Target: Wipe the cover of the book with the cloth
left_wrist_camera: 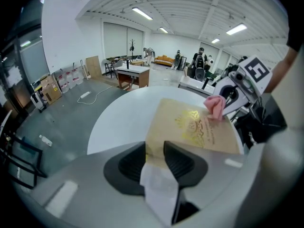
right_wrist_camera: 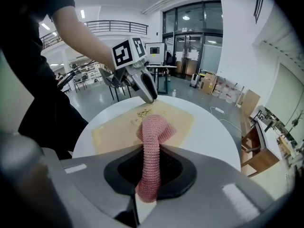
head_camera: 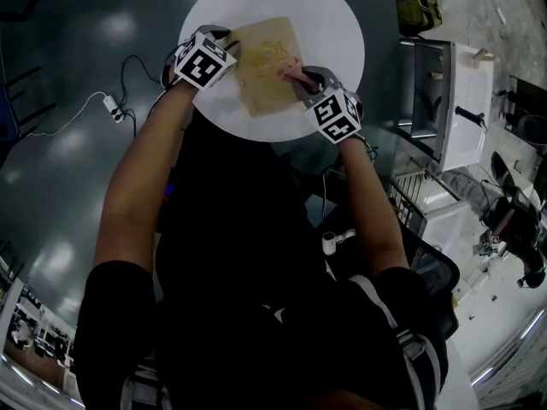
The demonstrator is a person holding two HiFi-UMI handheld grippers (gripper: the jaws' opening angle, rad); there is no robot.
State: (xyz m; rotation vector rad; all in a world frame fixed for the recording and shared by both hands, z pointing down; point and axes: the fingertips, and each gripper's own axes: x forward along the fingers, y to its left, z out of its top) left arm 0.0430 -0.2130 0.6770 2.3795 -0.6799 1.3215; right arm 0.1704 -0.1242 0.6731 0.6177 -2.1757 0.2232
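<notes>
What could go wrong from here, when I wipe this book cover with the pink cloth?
The left tongs pinch the book only at its edge, so a hard wipe might twist it loose. The right tongs hold the cloth as a narrow bunch; it may drag out, or cover little.

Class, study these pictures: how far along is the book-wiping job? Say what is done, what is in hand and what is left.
Done: the right tool is shut on the pink cloth, and the left tool clamps the book by its edge, holding it on the white table. In hand: the cloth's tip rests on the cover beside the gold print. Left: wiping across the cover; how much is already wiped cannot be told.
</notes>
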